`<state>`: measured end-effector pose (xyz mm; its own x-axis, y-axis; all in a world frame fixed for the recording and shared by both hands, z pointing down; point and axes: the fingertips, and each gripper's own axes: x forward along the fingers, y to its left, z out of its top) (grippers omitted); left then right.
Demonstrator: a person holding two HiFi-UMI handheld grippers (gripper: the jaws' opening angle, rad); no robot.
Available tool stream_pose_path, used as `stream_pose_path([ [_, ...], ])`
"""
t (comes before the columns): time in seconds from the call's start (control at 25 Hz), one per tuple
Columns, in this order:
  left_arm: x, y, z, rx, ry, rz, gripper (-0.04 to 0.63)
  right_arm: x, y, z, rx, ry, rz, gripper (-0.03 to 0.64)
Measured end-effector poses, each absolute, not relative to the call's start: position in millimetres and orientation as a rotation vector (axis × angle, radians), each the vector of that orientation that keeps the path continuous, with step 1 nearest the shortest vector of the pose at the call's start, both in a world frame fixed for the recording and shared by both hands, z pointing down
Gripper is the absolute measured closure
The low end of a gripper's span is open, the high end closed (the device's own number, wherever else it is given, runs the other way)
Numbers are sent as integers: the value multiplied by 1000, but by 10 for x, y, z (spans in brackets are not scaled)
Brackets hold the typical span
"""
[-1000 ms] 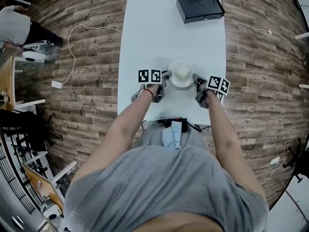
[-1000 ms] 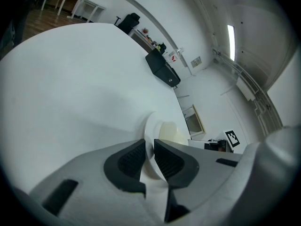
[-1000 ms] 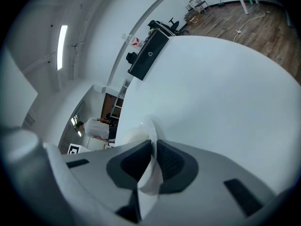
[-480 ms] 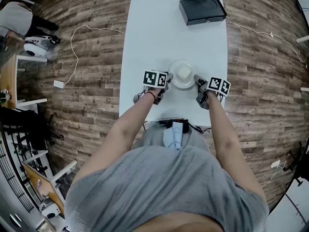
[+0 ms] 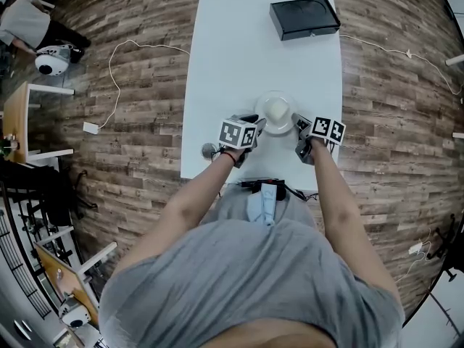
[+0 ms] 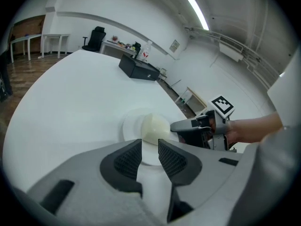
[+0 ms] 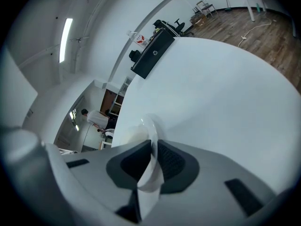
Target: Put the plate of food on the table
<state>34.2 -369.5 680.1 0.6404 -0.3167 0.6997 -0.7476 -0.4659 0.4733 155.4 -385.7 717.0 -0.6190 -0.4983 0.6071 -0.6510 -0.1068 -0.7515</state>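
One plate point(image 5: 259, 108) with a pale mound of food point(image 5: 276, 109) sits on the worktop point(image 5: 239, 49), close to its near edge. The right gripper point(image 5: 297, 124) has its jaws clamped on the plate's rim; the left gripper point(image 5: 251, 125) has its jaws apart at the opposite rim.

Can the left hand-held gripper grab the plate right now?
Probably yes. The left hand-held gripper is open right at the rim of the plate, with nothing between. The right hand-held gripper clamps the opposite rim.

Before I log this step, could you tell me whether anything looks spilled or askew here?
Nothing stands out: the plate looks level on the table, the pale food sits on it unspilled, and the right gripper is shut on its rim.
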Motion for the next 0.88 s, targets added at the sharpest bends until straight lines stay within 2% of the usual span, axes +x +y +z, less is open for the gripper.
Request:
stream_pose_path([
  [0.64, 585, -3325, 6548, 2233, -720, 585, 500, 1568, -3873, 7174, 1303, -2017, 1754, 578],
  [0.76, 567, -3292, 6538, 2260, -711, 595, 555, 1618, -3859, 7172, 1320, -2007, 1717, 578],
  [0.88, 551, -3270, 6524, 2271, -700, 588, 575, 1683, -3826, 7148, 1331, -2004, 1674, 578],
])
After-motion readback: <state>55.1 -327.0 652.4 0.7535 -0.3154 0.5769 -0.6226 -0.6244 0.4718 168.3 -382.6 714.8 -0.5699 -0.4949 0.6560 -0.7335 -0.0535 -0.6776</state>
